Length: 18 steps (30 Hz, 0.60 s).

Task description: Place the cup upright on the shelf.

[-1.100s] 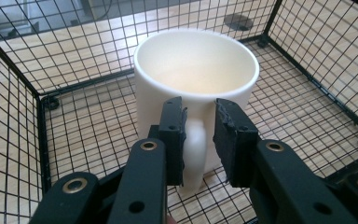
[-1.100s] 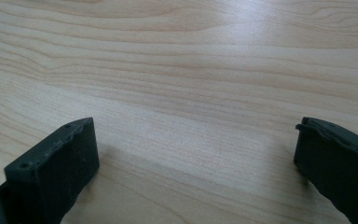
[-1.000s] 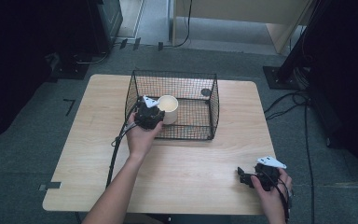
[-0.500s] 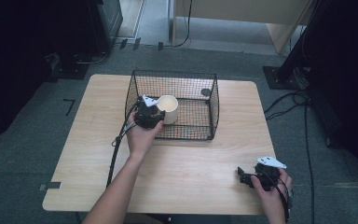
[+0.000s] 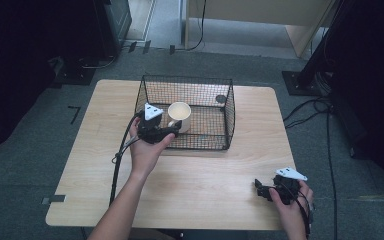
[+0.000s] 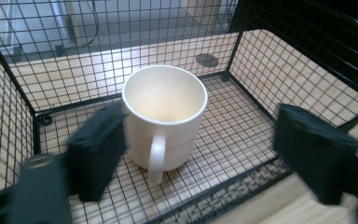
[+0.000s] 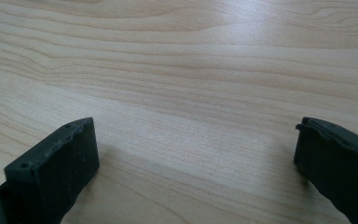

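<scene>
Left gripper (image 6: 200, 158) is spread wide inside the wire basket (image 5: 227, 107), jaws on either side of the cream mug (image 6: 164, 116) — one jaw close against the mug's side, possibly touching it, the other well clear, out over the basket's front edge. Nothing is pinched. The mug stands upright on the basket floor, handle turned toward the gripper, empty as far as its inside can be seen. Beyond the mug, past the basket's far wall, a small dark round spot (image 6: 207, 59) sits on the wooden table (image 5: 105, 150). From the high view, the left gripper (image 5: 172, 131) reaches into the basket's near-left corner, the left hand (image 5: 145, 150) wrapped around its body, cable trailing back toward the table edge. Over to the right gripper (image 7: 196, 163) — jaws spread apart, nothing between them but bare wood grain, held low over the table. In the high view that right gripper (image 5: 260, 187) is near the table's front-right corner, well apart from the basket, gripped by the right hand (image 5: 290, 205).
</scene>
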Each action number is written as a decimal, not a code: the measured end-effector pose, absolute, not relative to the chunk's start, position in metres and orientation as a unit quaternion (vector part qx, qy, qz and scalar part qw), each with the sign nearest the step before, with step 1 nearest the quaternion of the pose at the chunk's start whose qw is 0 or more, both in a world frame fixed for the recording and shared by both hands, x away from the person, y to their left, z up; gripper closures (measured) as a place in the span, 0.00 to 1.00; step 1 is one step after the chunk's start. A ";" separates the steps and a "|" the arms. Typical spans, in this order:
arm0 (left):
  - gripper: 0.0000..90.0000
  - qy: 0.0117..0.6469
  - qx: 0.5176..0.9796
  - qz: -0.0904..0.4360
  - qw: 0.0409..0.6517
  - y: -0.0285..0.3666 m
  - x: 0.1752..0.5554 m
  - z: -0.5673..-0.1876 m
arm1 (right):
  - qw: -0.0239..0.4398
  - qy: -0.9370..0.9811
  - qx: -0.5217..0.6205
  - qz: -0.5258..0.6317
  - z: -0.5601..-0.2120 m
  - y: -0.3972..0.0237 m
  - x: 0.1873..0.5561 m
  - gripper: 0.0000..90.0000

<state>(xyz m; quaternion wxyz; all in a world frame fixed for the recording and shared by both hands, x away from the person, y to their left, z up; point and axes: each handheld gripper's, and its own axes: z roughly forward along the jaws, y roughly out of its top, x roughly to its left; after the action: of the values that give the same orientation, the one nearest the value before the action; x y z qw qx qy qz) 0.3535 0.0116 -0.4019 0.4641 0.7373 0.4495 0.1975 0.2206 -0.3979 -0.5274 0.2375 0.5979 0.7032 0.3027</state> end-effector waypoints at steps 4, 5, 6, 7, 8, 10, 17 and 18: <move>0.00 0.441 0.744 0.186 0.465 0.020 0.339 -0.402 | 0.237 0.703 0.598 0.303 -0.527 -0.398 0.221 0.00; 0.00 0.440 0.746 0.187 0.464 0.022 0.336 -0.401 | 0.237 0.703 0.598 0.303 -0.527 -0.398 0.221 0.00; 0.00 0.441 0.744 0.192 0.464 0.024 0.333 -0.401 | 0.237 0.703 0.598 0.303 -0.527 -0.398 0.221 0.00; 0.00 0.440 0.744 0.194 0.464 0.027 0.329 -0.401 | 0.237 0.703 0.598 0.303 -0.527 -0.398 0.221 0.00; 0.00 0.438 0.745 0.195 0.464 0.029 0.326 -0.401 | 0.238 0.703 0.597 0.303 -0.527 -0.398 0.221 0.00; 0.00 0.440 0.743 0.196 0.465 0.034 0.319 -0.401 | 0.237 0.703 0.598 0.303 -0.527 -0.398 0.221 0.00; 0.00 0.446 0.735 0.202 0.468 0.052 0.300 -0.407 | 0.238 0.704 0.597 0.302 -0.527 -0.398 0.221 0.00; 0.00 0.446 0.735 0.201 0.470 0.055 0.298 -0.408 | 0.238 0.704 0.597 0.302 -0.527 -0.398 0.221 0.00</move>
<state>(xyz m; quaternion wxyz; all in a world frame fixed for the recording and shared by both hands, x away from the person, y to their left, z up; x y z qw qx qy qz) 0.2981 0.0548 -0.4078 0.4701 0.7348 0.4457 0.2012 0.2206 -0.3980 -0.5274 0.2377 0.5974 0.7037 0.3024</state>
